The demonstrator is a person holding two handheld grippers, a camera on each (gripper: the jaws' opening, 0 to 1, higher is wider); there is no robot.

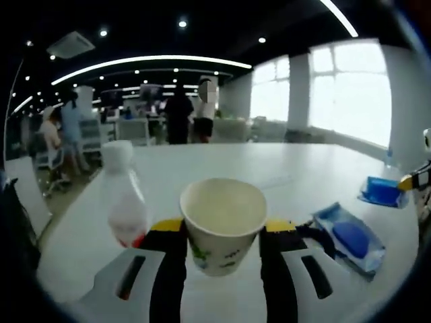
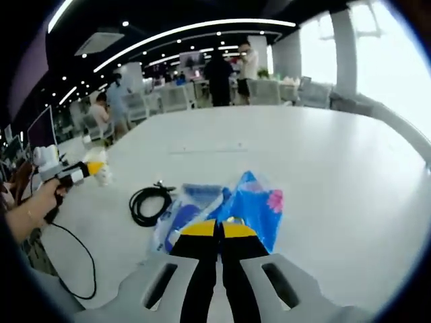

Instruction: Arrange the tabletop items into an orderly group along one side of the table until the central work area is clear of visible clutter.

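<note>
L claw grips cup; R claw clamps blue packet.

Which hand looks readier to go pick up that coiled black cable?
Probably the right gripper. The coiled black cable lies just ahead of it on the table, though its jaws pinch a blue packet. The left gripper holds a paper cup.

Open-plan office. Dark ceiling with curved light strips and spot lamps. Bright windows along one wall. White chairs beyond the desk's far edge.
</note>
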